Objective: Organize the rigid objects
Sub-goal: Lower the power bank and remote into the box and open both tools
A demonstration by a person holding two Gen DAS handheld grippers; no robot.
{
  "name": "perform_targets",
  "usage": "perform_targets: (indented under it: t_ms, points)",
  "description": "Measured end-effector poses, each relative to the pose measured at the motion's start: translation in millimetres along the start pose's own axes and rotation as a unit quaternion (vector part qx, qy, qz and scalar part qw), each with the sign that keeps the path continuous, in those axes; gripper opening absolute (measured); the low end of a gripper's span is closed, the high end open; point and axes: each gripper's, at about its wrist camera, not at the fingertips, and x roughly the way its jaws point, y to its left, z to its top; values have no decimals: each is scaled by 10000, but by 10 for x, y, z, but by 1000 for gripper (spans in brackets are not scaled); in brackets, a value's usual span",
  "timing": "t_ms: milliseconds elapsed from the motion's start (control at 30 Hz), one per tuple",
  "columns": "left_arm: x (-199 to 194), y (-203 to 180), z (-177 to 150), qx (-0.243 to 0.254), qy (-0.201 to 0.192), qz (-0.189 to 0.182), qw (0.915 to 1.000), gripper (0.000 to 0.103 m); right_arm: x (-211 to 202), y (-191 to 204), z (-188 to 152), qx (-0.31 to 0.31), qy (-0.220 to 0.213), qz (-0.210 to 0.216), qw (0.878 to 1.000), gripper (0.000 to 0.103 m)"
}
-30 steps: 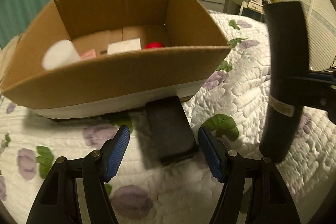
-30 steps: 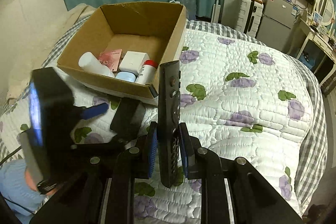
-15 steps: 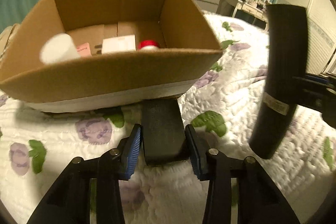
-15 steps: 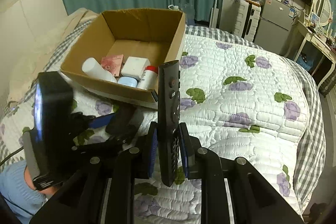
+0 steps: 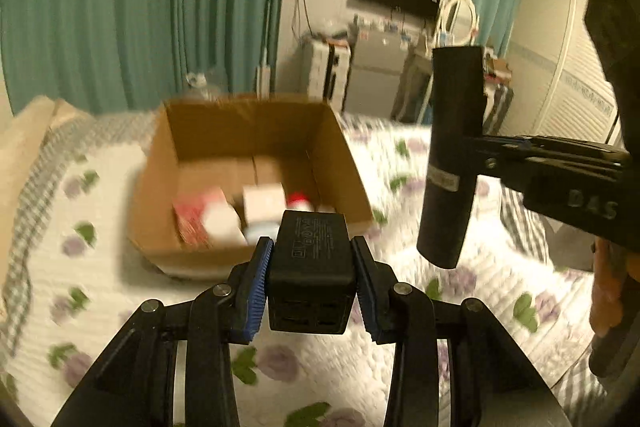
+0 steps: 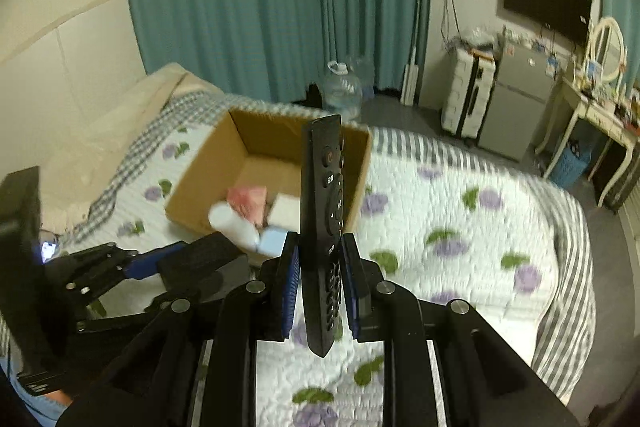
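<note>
My left gripper is shut on a black rectangular power adapter and holds it in the air in front of the open cardboard box. My right gripper is shut on a black remote control, held upright above the quilt. The remote shows from the back in the left wrist view. The adapter shows at lower left in the right wrist view. The box holds a pink packet, white items and a red-capped bottle.
The box sits on a bed with a white floral quilt. A pillow lies at the head. Teal curtains, a water jug, a small fridge and a dressing table stand beyond the bed.
My left gripper closed on the black adapter and lifted it off the quilt. Both grippers have risen, so the box looks farther and lower. The remote stays clamped in the right gripper.
</note>
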Motion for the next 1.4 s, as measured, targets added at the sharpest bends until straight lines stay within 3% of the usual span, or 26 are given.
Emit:
perform_targets:
  t_ms: [167, 300, 600, 800, 933, 1067, 1200, 1400]
  points:
    - [-59, 151, 330, 68, -294, 248, 9992, 39, 129, 97, 378, -156, -43, -79, 9998, 19]
    - [-22, 307, 491, 76, -418, 483, 9979, 39, 508, 127, 535, -233, 247, -98, 9994, 19]
    - [424, 613, 541, -35, -241, 679, 9974, 39, 1628, 140, 420, -319, 1191, -238, 9921, 19]
    - [684, 741, 474, -67, -58, 705, 9975, 39, 1951, 114, 411, -371, 1524, -304, 9872, 19]
    - [749, 776, 425, -79, 25, 690, 9976, 39, 1846, 47, 471, -160, 1294, -116, 9914, 19]
    - [715, 766, 421, -75, 44, 679, 9977, 39, 1530, 56, 553, -63, 933, -193, 9954, 23]
    - [655, 714, 480, -34, -15, 659, 9978, 39, 1046, 3, 600, 31, 393, -403, 9984, 43]
    - [832, 659, 580, 81, -2, 703, 9975, 39, 801, -99, 594, 131, 135, -391, 9991, 43]
